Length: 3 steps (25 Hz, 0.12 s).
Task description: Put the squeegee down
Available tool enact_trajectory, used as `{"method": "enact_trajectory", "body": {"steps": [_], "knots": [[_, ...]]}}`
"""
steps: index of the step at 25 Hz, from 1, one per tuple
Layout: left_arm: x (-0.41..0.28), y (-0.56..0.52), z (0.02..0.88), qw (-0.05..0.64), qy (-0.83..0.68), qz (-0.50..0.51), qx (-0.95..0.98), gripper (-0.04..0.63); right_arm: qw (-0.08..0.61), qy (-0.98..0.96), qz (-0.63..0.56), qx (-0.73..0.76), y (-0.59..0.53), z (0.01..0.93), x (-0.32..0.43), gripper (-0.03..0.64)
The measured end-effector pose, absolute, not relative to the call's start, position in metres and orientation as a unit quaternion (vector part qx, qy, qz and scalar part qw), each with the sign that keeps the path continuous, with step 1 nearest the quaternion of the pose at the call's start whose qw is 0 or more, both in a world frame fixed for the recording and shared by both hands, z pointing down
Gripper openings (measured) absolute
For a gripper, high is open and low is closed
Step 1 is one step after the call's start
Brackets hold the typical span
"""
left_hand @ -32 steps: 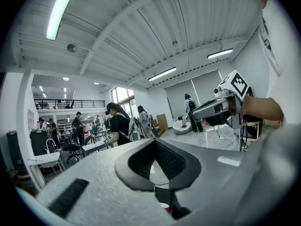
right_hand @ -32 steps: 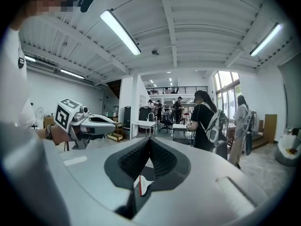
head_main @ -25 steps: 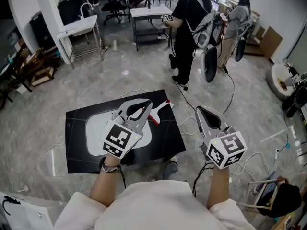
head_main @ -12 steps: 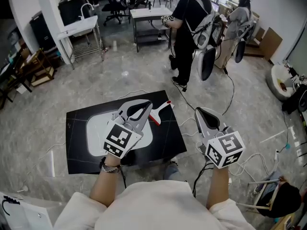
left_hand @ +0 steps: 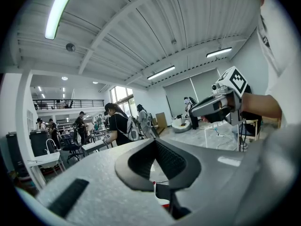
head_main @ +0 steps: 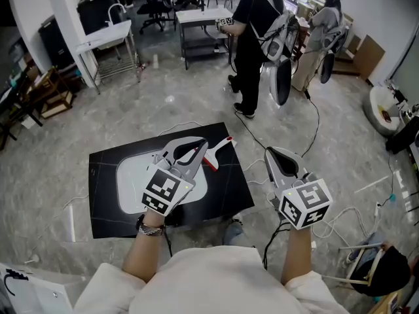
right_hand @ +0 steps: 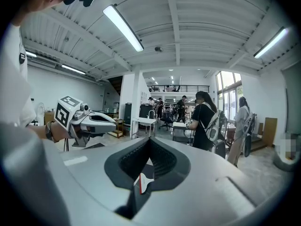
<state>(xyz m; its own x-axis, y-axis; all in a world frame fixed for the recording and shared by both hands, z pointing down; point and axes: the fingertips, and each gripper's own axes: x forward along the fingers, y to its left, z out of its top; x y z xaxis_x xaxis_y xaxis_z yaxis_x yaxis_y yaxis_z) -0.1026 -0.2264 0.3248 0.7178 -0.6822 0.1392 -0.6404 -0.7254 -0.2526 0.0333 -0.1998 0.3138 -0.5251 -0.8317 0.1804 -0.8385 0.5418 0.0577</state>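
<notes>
On the black mat (head_main: 105, 201): the squeegee (head_main: 221, 146) is lying flat near the far right corner, with its white handle and red edge showing. Nothing is gripping it.
Left gripper (head_main: 201, 146): its tongs are pressing together with nothing between them. It is hovering over the mat, and its tip is sitting just beside the squeegee as seen from the head.
Right gripper (head_main: 272, 152): its tongs are also meeting at the tips and holding nothing. It is hanging off the right side of the mat, over the floor, apart from the squeegee.
Change over the last second: almost nothing is moving near the mat. The squeegee is lying exactly where it was, and both grippers are keeping their places. Only the person in black (head_main: 252, 51) in the background is shifting a little.
Meaning for the task: the squeegee is looking already set down and let go, so the putting-down is appearing finished. At most, drawing the left gripper clear is remaining.
Count: one squeegee, two grippers, one black mat and one pale rounded panel (head_main: 131, 182) on that mat. Two people are standing nearby in the background, the one in black and one in grey (head_main: 321, 31).
</notes>
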Motion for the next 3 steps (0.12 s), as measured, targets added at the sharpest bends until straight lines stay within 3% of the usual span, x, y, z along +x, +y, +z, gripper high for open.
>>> {"method": "enact_trajectory", "body": {"steps": [3], "knots": [[-0.1010,-0.2286,0.3264,0.092,0.359,-0.112,-0.922,0.006,0.095,-0.873,0.020,0.478,-0.2023,0.3166,0.0352,0.006]]}}
